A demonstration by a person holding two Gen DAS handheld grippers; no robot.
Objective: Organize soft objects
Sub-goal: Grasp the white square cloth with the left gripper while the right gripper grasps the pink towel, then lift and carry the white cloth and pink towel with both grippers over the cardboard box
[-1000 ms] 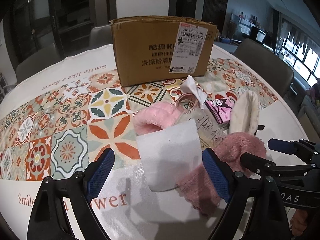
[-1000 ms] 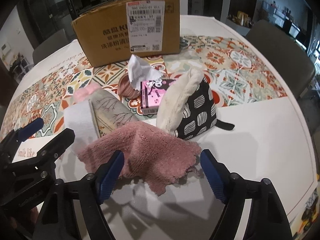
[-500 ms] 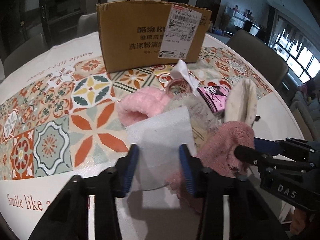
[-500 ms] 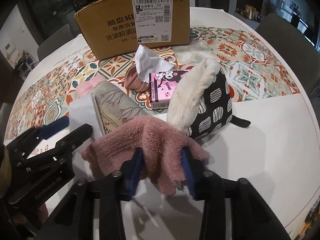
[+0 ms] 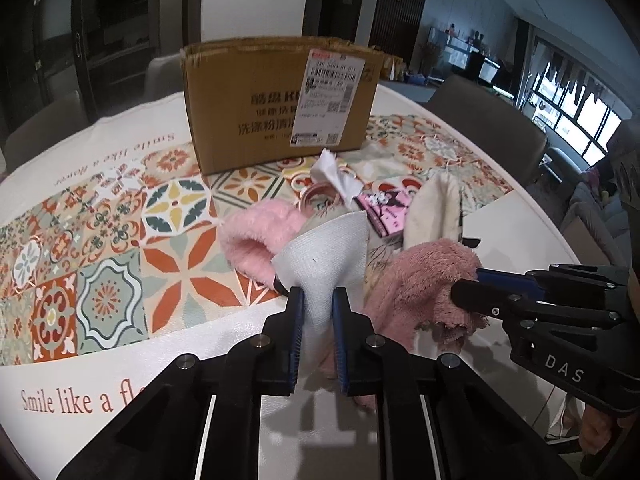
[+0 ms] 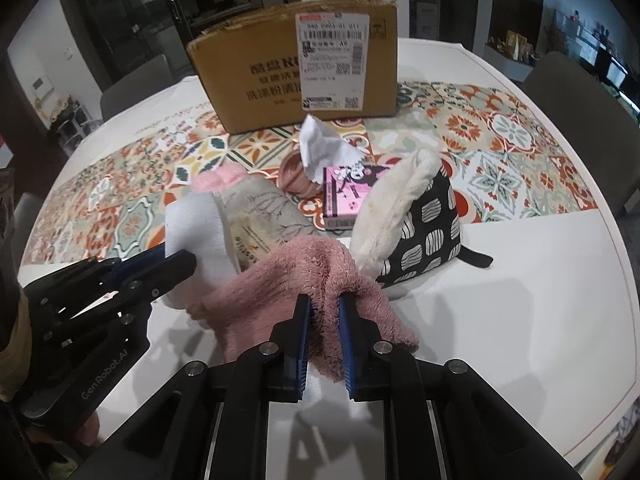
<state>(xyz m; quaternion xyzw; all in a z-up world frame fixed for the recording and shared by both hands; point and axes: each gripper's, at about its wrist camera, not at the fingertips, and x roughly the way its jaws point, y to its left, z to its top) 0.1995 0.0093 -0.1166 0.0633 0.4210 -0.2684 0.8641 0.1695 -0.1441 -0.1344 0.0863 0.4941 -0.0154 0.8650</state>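
Left tool (image 5: pixel 316 312) pinching white cloth (image 5: pixel 326 256); right tool (image 6: pixel 323 320) pinching pink towel (image 6: pixel 296 276).

Both cameras sit low and close over the worktop (image 5: pixel 120 360), each facing the cardboard box (image 5: pixel 276 108) at 12 o'clock. The left view catches the right claw (image 5: pixel 472 284) at 3 o'clock; the right view catches the left claw (image 6: pixel 176 262) at 9 o'clock. Both share the pile.

R gripper (image 6: pixel 323 322) pinches a fold of pink fuzzy cloth (image 6: pixel 280 280), lifted w/ edges drooping. L gripper (image 6: pixel 176 260) at left grips white cloth (image 6: pixel 196 228). Behind: black-white patterned pouch (image 6: pixel 424 232), pink box (image 6: pixel 344 196), cardboard box (image 6: pixel 256 76) on tabletop (image 6: pixel 540 300).
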